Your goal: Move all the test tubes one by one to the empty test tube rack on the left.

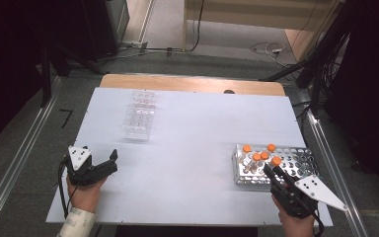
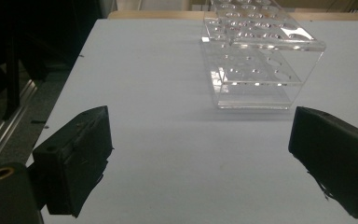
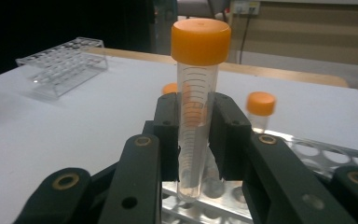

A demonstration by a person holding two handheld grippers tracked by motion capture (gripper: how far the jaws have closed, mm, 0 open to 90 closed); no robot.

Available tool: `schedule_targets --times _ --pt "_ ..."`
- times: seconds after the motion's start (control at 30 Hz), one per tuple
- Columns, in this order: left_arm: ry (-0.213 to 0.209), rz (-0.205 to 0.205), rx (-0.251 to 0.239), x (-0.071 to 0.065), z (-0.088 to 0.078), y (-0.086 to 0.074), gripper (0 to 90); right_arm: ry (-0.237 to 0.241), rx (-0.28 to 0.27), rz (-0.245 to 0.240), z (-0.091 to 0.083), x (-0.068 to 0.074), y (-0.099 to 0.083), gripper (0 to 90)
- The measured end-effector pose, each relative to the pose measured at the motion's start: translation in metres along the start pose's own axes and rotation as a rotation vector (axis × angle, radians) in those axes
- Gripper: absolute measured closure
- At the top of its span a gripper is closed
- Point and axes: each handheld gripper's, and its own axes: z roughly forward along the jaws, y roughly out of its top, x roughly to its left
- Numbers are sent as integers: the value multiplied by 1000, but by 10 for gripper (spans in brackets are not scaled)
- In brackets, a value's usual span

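Two black two-jaw grippers, left gripper (image 1: 109, 160), right gripper (image 1: 271, 171), grey triangular top plates with holes, brass-ringed pivots, black trailing cables, patterned white left cuff (image 1: 78, 223)

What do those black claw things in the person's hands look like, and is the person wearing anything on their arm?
Both are black tools with two blocky jaws. The left gripper and the right gripper each carry a grey three-cornered plate with small holes on top, and a black cable trails from each. Up close, the right one's arms have brass-coloured ringed holes. The left forearm wears a pale patterned sleeve.
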Motion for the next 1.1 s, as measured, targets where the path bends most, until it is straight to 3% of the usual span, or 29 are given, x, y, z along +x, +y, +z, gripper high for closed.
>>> schedule_targets --times 0.23,0.47,0.73,0.9,1.1 --pt "-34 6 1 -5 0 0 66 78 9 -14 4 20 2 714" --pt "-56 10 2 -7 -3 1 76 132 37 -26 18 37 -2 714" --pt "-83 9 3 -13 -5 3 76 185 76 -65 45 60 -3 714" --pt "-125 16 -3 -21 -10 7 76 209 90 -75 60 70 -1 714" --pt "-174 28 -2 -31 -12 11 76 260 127 -114 84 92 -2 714"
